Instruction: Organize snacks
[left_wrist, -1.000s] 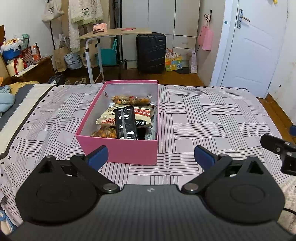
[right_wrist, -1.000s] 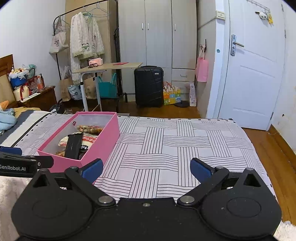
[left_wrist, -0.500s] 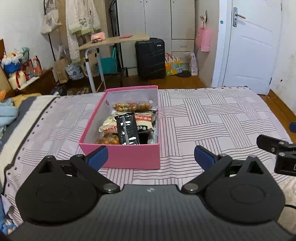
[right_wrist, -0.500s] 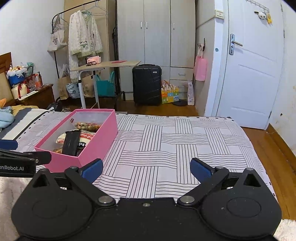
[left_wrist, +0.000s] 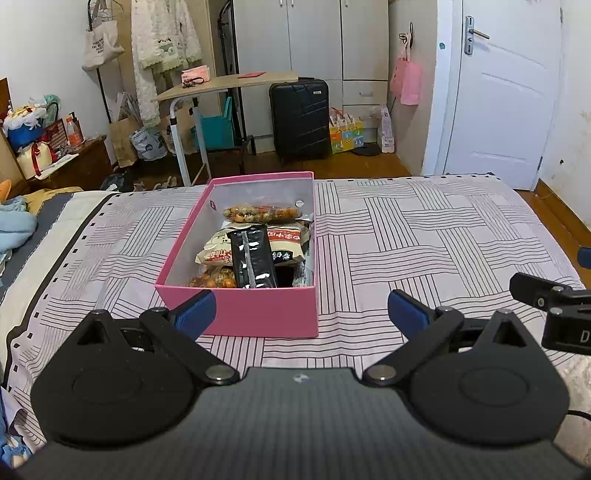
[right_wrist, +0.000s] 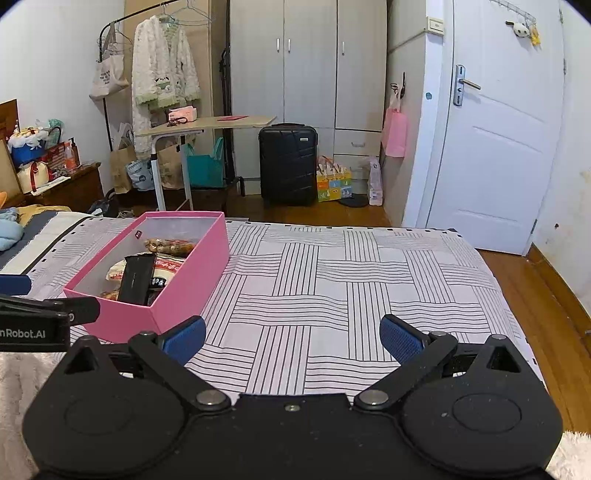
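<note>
Both cameras had drawn back from the pink box (left_wrist: 255, 314), snack packets (left_wrist: 255, 254) inside at twelve o'clock; left gripper (left_wrist: 301, 306) and right gripper (right_wrist: 291, 334) gaped empty; sorting looked finished, next move likely withdrawal

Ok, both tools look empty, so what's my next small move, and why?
Probably stop and hold. Left tool and right tool are open and empty, every snack visible, including the black packet, lies inside the pink box, and no loose snack shows on the bedspread.
</note>
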